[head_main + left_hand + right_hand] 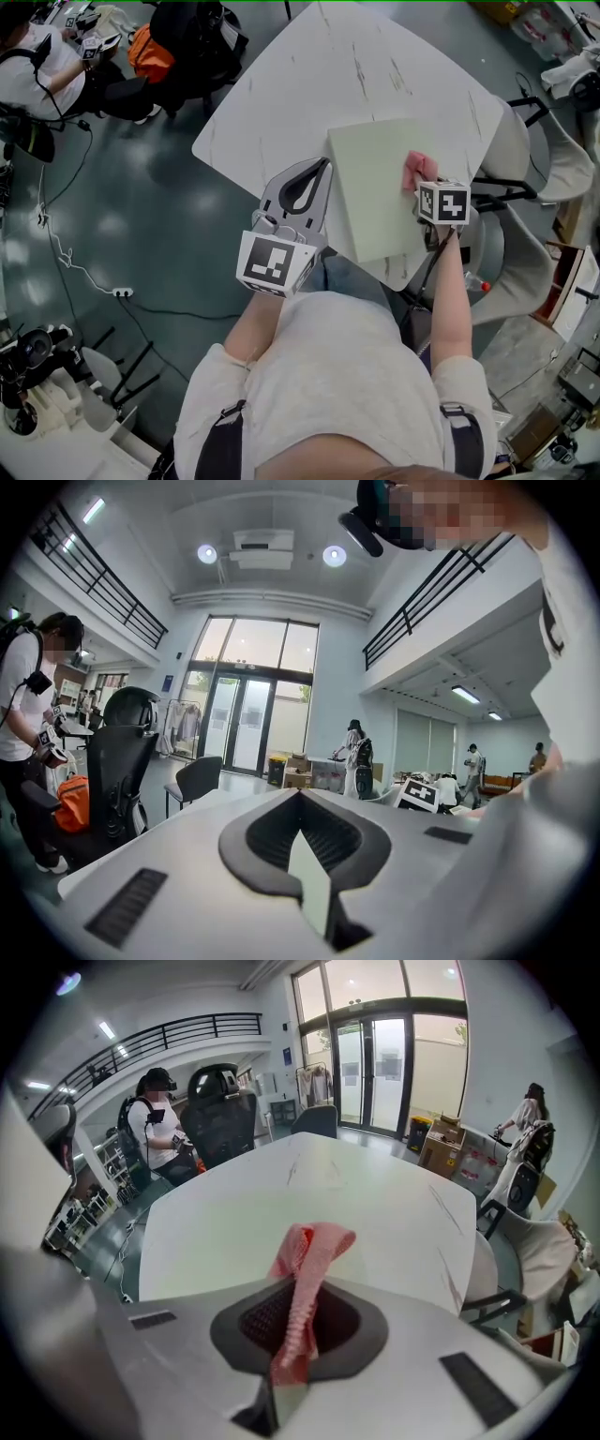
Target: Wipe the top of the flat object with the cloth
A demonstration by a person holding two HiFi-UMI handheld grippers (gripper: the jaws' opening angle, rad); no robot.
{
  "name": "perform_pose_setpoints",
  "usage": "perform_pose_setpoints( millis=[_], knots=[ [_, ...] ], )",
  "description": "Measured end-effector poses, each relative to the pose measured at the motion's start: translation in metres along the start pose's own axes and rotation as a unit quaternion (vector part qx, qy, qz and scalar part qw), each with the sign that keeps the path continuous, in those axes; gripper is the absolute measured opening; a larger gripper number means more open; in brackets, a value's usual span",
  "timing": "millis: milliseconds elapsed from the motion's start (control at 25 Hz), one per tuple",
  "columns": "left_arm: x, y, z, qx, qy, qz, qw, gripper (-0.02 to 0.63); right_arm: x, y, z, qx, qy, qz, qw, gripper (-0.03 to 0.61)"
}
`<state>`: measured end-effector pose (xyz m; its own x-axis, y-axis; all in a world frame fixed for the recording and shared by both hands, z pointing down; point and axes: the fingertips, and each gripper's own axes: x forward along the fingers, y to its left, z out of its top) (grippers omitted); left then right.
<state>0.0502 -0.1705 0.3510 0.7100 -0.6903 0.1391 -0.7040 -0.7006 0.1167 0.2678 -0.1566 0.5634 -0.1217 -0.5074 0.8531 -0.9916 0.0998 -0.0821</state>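
Two grippers are in view: the left gripper [305, 855] and the right gripper [295, 1335]. There is one pink cloth [415, 170], one pale green flat board [380, 192], one white tabletop [309, 84], one power strip [123, 292] on the floor and one orange bag [150, 54].

The left forearm is bending in close to the torso, and the left gripper [323, 167] is lying low at the near left edge of the table [309, 84], its jaws pinching a thin pale sliver of the flat object [309, 883]. The right arm is reaching straight forward, with the right gripper [424, 186] clamping the pink cloth [305, 1288] between closed jaws.
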Motion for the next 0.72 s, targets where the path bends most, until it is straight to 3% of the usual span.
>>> perform_pose_setpoints(
  millis=[720],
  knots=[
    [0.020,-0.014,-0.002,0.005,0.011,-0.013,0.9998,0.012,-0.009,-0.051,-0.006,0.022,-0.006,-0.033,0.999,0.028]
  ],
)
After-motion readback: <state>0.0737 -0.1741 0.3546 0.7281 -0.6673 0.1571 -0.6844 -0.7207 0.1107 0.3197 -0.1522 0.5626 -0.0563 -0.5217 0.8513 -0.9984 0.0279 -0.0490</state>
